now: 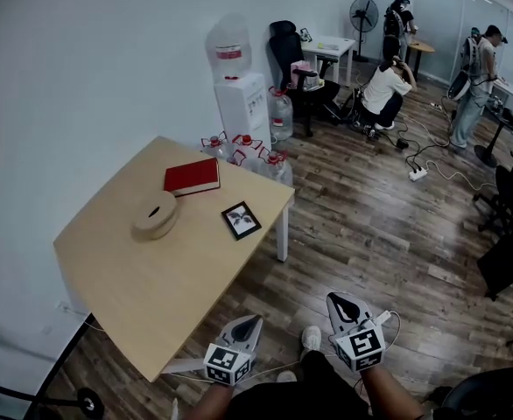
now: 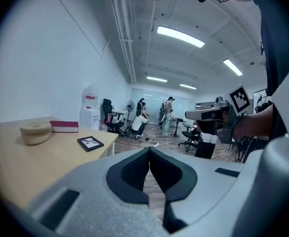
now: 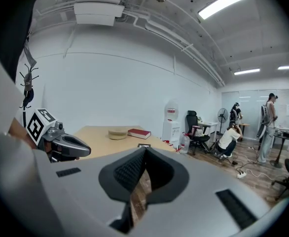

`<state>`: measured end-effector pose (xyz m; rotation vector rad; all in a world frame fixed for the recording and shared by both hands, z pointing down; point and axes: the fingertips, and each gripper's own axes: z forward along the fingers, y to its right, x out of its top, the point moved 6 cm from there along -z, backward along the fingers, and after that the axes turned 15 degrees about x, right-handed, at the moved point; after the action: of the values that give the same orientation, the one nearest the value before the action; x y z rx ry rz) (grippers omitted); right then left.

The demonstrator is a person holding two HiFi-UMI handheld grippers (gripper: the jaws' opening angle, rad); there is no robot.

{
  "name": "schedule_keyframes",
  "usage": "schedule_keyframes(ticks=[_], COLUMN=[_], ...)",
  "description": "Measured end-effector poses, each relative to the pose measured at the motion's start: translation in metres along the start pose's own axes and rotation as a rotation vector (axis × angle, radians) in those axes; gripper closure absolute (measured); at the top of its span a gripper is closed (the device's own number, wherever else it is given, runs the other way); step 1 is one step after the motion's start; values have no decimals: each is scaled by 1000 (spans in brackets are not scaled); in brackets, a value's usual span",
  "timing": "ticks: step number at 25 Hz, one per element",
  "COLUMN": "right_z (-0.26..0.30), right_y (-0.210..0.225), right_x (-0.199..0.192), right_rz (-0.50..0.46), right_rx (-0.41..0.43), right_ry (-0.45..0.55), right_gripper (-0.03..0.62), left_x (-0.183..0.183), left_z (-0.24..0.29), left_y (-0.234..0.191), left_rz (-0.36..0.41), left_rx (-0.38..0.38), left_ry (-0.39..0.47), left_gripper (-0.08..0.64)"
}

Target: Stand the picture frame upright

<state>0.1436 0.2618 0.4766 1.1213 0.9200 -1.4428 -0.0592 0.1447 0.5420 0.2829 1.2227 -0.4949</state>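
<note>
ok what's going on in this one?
A person holds a two-jaw gripper in each hand and stands off the near corner of a wooden table. The left gripper and the right gripper are both shut with nothing between the jaws, and neither has reached the table. The picture frame lies flat near the table's right edge, not yet stood up. A red book and a round ring-shaped object sit beside it.
</note>
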Motion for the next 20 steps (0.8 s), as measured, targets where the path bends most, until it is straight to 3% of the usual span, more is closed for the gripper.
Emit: schedule_keyframes(ticks=[15,20], right_z=[86,110], right_y=[90,120], right_x=[27,30], right_rz=[6,-14], right_rx=[131,195], right_ry=[21,13], right_gripper=[583,583], left_x=[39,46], left_z=[92,123], left_y=[-39,-47], left_rz=[-15,-68], left_rx=[124,175], left_ry=[-9,-22], left_gripper=[558,558])
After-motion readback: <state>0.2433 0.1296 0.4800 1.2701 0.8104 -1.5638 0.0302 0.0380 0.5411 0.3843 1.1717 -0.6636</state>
